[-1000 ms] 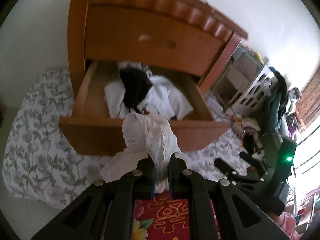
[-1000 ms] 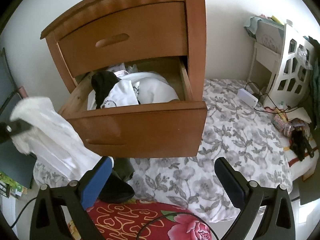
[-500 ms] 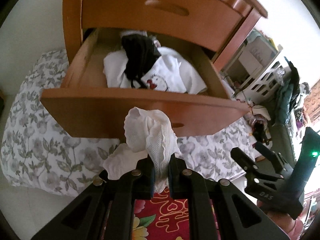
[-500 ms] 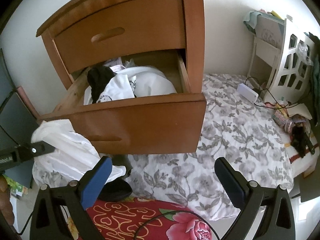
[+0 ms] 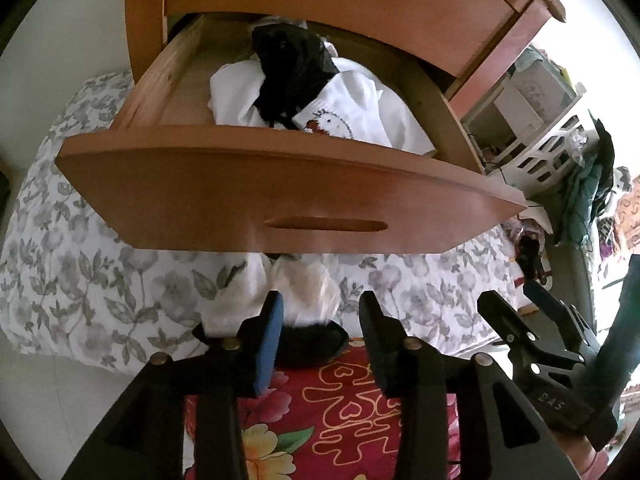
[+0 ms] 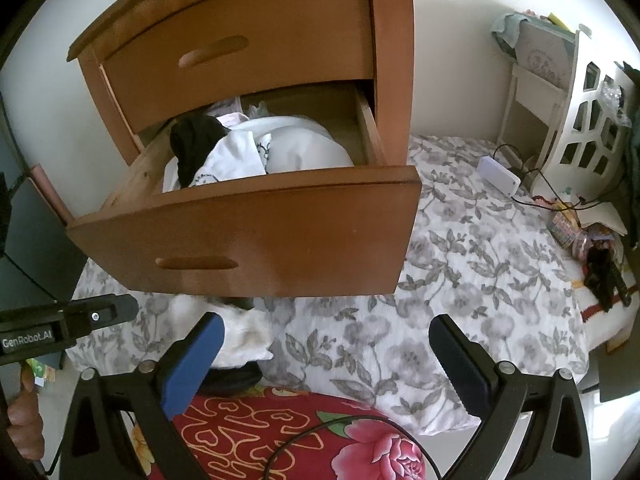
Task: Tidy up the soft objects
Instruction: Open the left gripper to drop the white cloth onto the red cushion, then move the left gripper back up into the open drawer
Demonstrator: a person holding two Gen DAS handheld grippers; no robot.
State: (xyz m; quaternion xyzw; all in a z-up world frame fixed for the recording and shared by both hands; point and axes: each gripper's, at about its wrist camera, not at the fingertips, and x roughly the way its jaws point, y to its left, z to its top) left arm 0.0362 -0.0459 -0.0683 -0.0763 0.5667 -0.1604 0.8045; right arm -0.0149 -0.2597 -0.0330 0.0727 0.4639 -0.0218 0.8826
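Observation:
A wooden nightstand's lower drawer point(image 5: 280, 196) stands pulled out, also in the right wrist view point(image 6: 256, 240). In it lie white clothes point(image 5: 360, 108) and a black garment point(image 5: 288, 68). A white lace garment point(image 5: 296, 292) lies on the floral bedding below the drawer front, on a dark garment point(image 5: 308, 344); it also shows in the right wrist view point(image 6: 244, 336). My left gripper point(image 5: 320, 320) is open, with the white garment lying between its fingertips. My right gripper point(image 6: 326, 340) is open and empty above the bedding.
Grey floral bedding point(image 6: 460, 264) covers the floor area around the nightstand. A red flowered cloth point(image 5: 352, 412) lies under both grippers. A white shelf unit point(image 6: 576, 120), cables and small clutter stand at the right. The upper drawer point(image 6: 240, 52) is closed.
My left gripper has opened and let go of the white lace garment, which dropped onto the bedding below the drawer front. The left gripper moved closer to the drawer.

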